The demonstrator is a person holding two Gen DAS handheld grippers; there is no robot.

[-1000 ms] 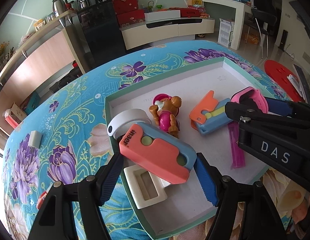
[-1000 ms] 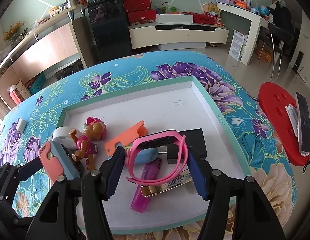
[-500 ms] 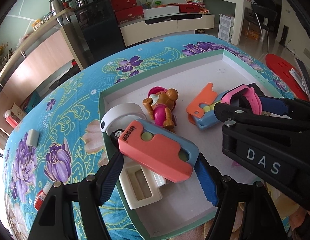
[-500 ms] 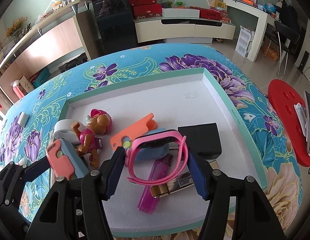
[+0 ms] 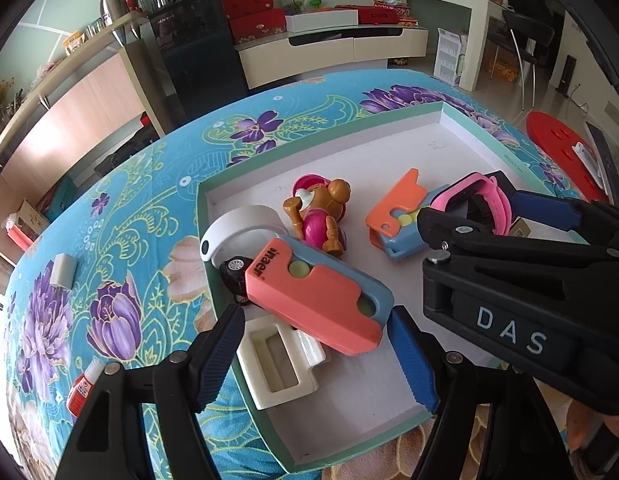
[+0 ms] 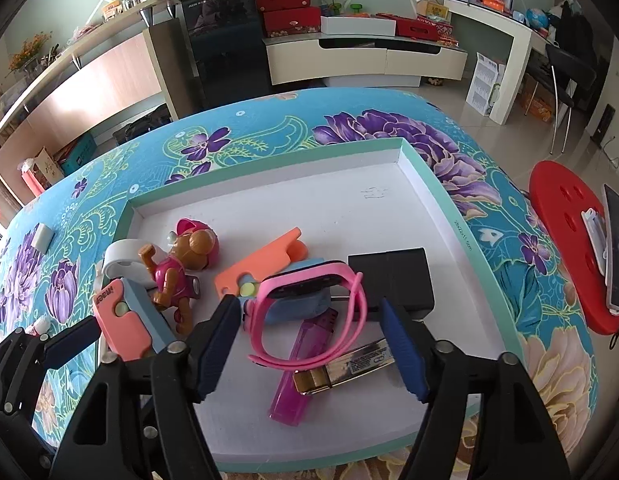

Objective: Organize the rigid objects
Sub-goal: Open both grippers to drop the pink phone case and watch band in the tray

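Note:
My left gripper (image 5: 315,354) is shut on a coral and blue cutter (image 5: 317,298) and holds it above the near left corner of the white tray (image 5: 441,148). My right gripper (image 6: 309,344) is shut on a pink watch (image 6: 309,312) above the tray's middle (image 6: 309,208). In the tray lie a toy pup figure (image 6: 181,268), a second coral and blue cutter (image 6: 265,268), a white band (image 5: 237,228), a small black toy car (image 5: 235,276), a white holder (image 5: 277,364), a pink lighter (image 6: 301,368), a gold clip (image 6: 345,368) and a black box (image 6: 393,280).
The tray sits on a blue flowered tablecloth (image 5: 121,240). A small grey block (image 5: 63,270) and a red glue bottle (image 5: 83,388) lie on the cloth to the left. A red stool (image 6: 565,248) with a remote stands at the right.
Both grippers have risen slightly with their objects still held. The objects in the tray have not moved.

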